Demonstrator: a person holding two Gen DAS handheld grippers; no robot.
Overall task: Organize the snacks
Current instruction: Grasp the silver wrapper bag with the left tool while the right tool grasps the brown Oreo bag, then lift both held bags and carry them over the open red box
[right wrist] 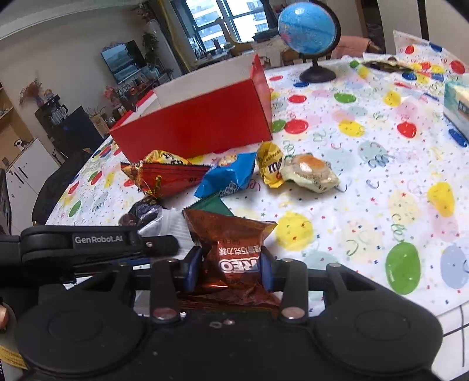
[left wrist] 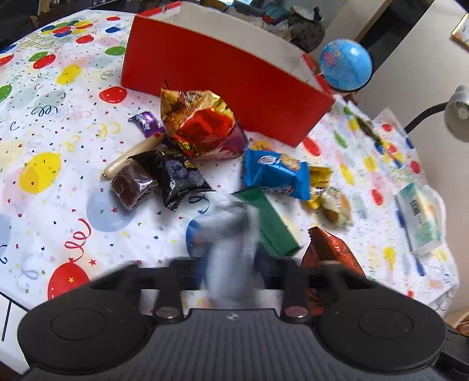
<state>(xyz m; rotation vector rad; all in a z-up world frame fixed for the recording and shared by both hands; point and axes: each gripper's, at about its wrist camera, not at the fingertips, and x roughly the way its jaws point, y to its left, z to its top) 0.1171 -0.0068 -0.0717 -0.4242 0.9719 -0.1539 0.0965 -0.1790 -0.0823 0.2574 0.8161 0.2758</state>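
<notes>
The right gripper (right wrist: 231, 272) pinched the upright brown Oreo packet (right wrist: 231, 234) at lower centre; the left gripper (left wrist: 231, 263) clamped a blurred clear wrapper (left wrist: 231, 228).

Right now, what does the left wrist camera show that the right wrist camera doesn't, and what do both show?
Only the left wrist view shows the pale sausage stick, the purple candy and the desk lamp. Only the right wrist view shows the window, the television and the right gripper shut on the brown Oreo packet. Both show the red box, blue snack bag, green packet and globe.
</notes>
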